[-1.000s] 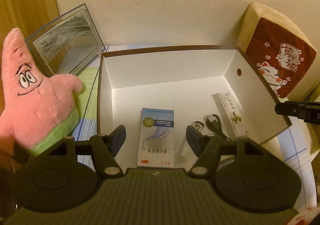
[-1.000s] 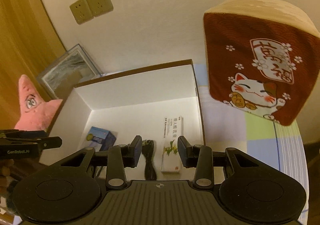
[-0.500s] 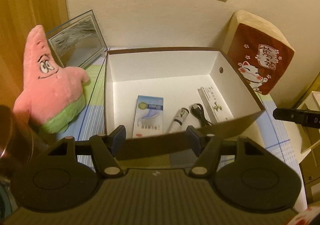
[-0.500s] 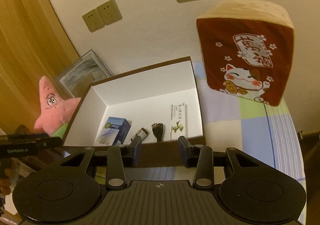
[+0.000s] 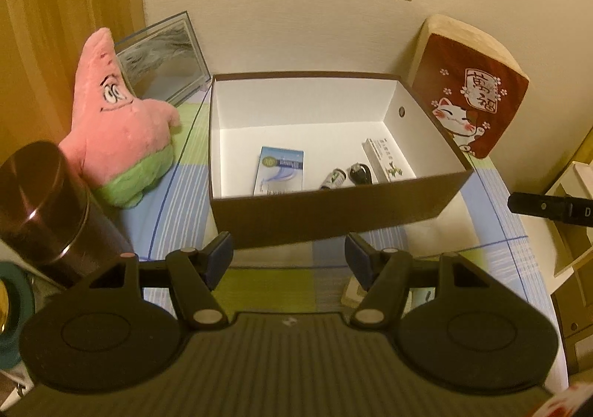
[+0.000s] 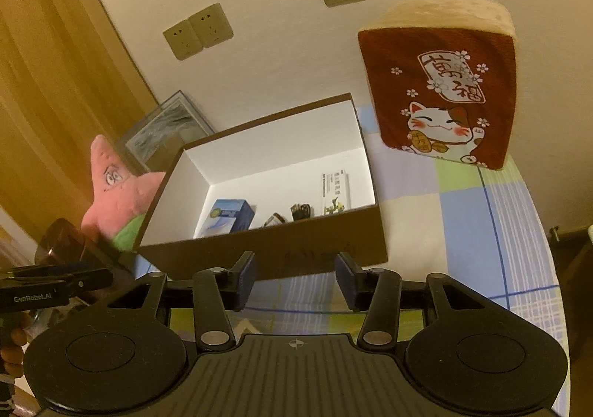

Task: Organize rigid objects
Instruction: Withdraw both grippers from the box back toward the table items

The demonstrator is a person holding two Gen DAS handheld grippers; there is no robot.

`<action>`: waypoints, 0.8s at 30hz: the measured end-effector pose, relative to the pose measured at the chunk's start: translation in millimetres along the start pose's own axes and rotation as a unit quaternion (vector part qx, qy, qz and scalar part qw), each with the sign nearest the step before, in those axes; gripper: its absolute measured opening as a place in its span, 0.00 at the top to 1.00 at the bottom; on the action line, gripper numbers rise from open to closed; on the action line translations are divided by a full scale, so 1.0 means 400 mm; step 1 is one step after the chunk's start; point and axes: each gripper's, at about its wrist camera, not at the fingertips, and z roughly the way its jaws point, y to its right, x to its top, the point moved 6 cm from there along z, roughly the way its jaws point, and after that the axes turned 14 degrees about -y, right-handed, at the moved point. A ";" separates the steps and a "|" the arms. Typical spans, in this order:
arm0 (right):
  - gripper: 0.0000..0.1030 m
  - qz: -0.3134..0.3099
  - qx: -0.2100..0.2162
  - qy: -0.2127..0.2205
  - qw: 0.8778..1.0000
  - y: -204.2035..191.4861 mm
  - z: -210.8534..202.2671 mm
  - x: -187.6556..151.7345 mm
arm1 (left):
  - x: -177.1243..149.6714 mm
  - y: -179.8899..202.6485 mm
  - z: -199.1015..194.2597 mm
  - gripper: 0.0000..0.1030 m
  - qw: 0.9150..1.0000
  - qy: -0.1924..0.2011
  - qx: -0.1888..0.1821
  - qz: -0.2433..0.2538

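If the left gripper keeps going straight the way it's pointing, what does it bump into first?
Most likely the brown front wall of the open cardboard box. The left gripper is open and empty, and that wall sits right ahead of its fingertips. It looks close, but the fisheye view makes the gap hard to judge.

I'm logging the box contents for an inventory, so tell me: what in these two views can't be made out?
- Small dark bottle in the brown cardboard box: lower end hidden by the near wall, left wrist view; label too small.
- Black coiled cable: partly behind the same wall, right wrist view.
- Long white carton: print too small to read.
- Pale flat object: covered by the left gripper, left wrist view.
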 end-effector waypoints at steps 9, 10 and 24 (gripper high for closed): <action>0.49 -0.036 -0.010 -0.021 0.999 -0.031 -0.005 -0.083 | -0.080 0.009 -0.006 0.37 1.000 -0.013 -0.003 -0.001; 0.49 -0.037 -0.007 -0.026 0.999 -0.033 -0.004 -0.093 | -0.087 0.009 -0.006 0.37 1.000 -0.015 -0.004 -0.002; 0.49 -0.033 0.007 -0.090 0.995 -0.038 0.021 -0.214 | -0.183 0.018 0.010 0.37 0.999 -0.038 0.002 -0.003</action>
